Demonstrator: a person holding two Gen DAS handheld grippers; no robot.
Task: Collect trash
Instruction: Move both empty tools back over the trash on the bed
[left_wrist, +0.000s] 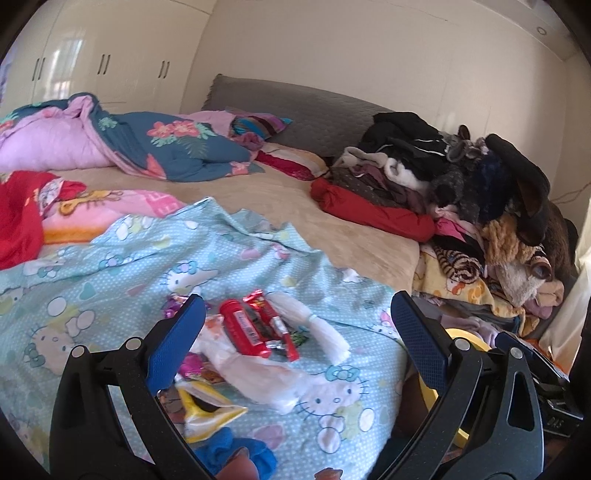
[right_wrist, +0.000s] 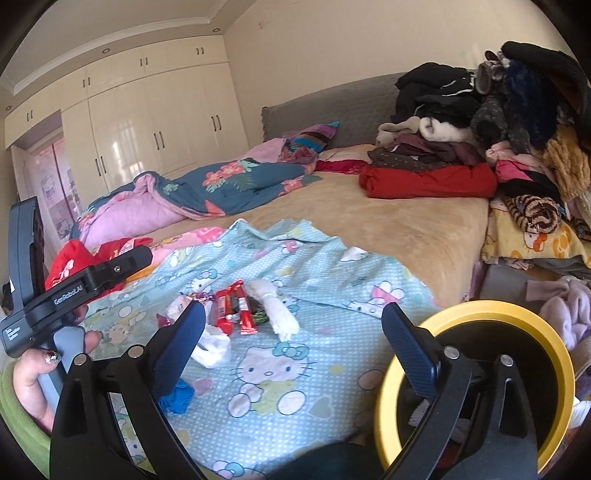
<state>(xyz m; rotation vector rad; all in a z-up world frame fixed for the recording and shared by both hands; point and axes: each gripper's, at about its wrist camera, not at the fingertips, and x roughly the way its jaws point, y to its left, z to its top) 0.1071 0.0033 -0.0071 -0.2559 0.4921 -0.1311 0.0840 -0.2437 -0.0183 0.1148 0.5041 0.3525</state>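
A heap of trash lies on the light-blue cartoon-cat sheet: a red tube, red snack wrappers, a white rolled tissue, a clear plastic bag, a yellow wrapper and a blue scrap. My left gripper hangs open just above the heap and grips nothing. My right gripper is open too, nearer than the red wrappers and the tissue, with nothing between its pads. A yellow-rimmed bin stands at the bed's right edge behind the right finger.
A tall pile of clothes covers the bed's right side. Crumpled quilts and a red garment lie at the left. A hand holds the left gripper's black handle. Cream wardrobes line the far wall.
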